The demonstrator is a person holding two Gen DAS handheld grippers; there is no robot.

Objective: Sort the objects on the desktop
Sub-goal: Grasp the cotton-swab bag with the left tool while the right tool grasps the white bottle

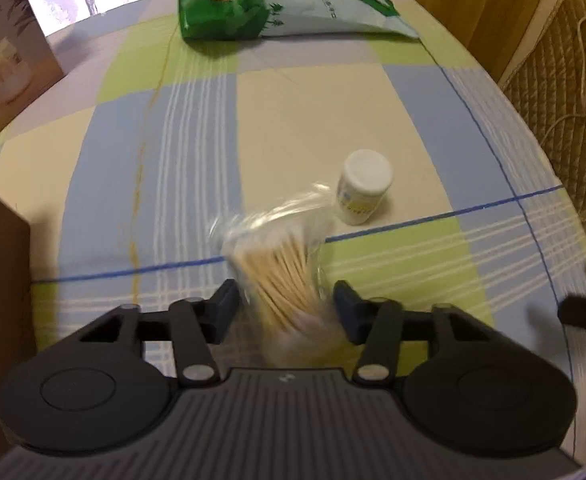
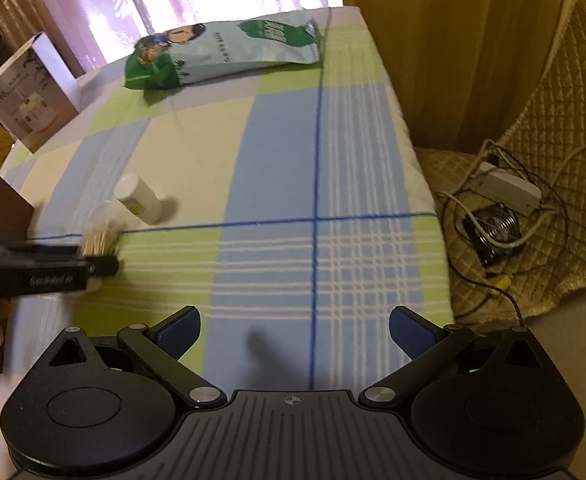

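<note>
Both wrist views look forward, low over the tablecloth (image 1: 301, 120) (shared).

left claw (image 1: 287, 304): black housing, two round discs, ribbed grey centre plate, silver pivot screws, dark blue pads | right claw (image 2: 295, 330): same build, crosshair mark on plate

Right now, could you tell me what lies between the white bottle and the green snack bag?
Nothing: only bare checked tablecloth separates the white bottle from the green snack bag, shown in both wrist views.
</note>
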